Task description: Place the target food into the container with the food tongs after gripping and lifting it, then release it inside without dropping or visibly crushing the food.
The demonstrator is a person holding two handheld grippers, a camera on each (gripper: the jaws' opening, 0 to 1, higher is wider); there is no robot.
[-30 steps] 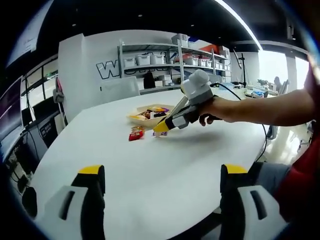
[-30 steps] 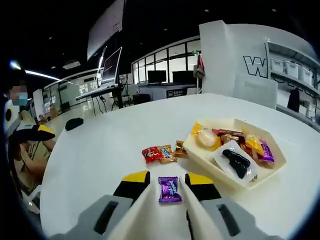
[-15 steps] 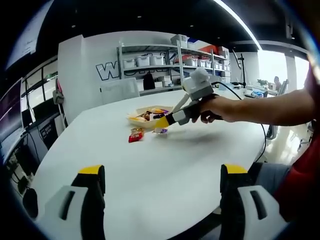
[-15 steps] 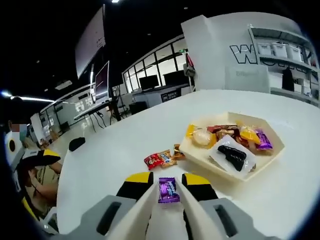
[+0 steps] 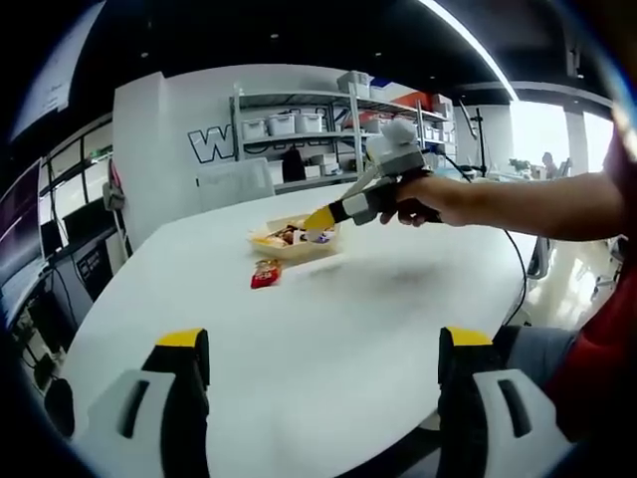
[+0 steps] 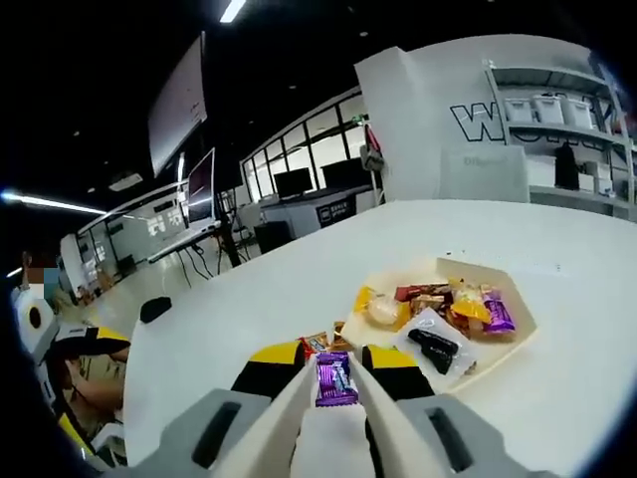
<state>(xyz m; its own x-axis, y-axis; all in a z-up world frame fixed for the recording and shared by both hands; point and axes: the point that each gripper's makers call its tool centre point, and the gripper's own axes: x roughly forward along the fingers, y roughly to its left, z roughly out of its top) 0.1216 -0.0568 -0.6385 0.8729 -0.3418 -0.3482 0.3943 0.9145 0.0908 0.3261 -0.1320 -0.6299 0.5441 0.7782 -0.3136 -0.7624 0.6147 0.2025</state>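
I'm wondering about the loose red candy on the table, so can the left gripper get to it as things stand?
Probably yes. The left gripper is open and empty, and bare white table lies between it and the red candy. The right gripper hangs over the tray, off that path.

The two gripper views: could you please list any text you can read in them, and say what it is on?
"W": a large outlined letter on the white wall, the start of a word cut off by the shelving.
Purple candy held in the right gripper: wrapper print too blurred to read.
Wrappers in the tray: too small to read.
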